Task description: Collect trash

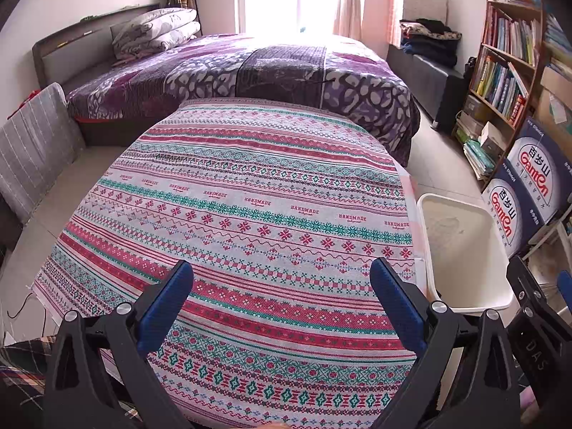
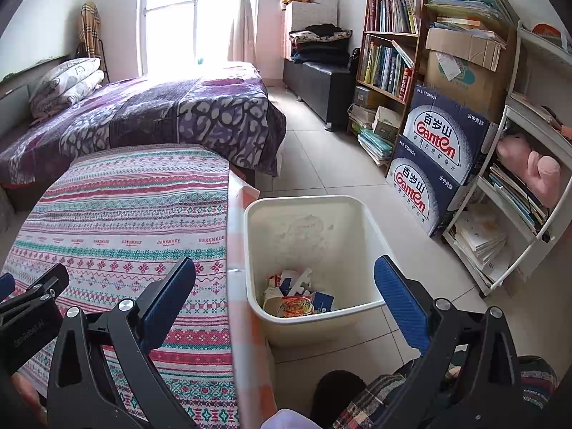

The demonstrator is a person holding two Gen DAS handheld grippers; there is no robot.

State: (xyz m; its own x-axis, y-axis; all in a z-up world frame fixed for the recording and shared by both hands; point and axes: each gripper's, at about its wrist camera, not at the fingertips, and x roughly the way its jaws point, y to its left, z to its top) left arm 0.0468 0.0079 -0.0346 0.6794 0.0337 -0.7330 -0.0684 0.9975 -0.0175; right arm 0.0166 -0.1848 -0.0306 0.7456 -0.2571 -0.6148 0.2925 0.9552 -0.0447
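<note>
A white plastic bin (image 2: 357,221) stands on the tiled floor just right of the table; its rim (image 1: 461,307) also shows in the left wrist view. Several crumpled wrappers and paper scraps (image 2: 296,293) lie at its bottom. My right gripper (image 2: 286,286) hangs open above the bin's near side, nothing between its blue pads. My left gripper (image 1: 282,289) is open over the patterned tablecloth (image 1: 250,214), holding nothing. No trash shows on the cloth.
A purple-covered bed (image 1: 250,68) lies beyond the table. A bookshelf (image 2: 389,35), stacked blue water cartons (image 2: 436,157) and a white rack (image 2: 529,193) line the right wall. A person's plaid-clad legs (image 2: 361,404) sit near the bin.
</note>
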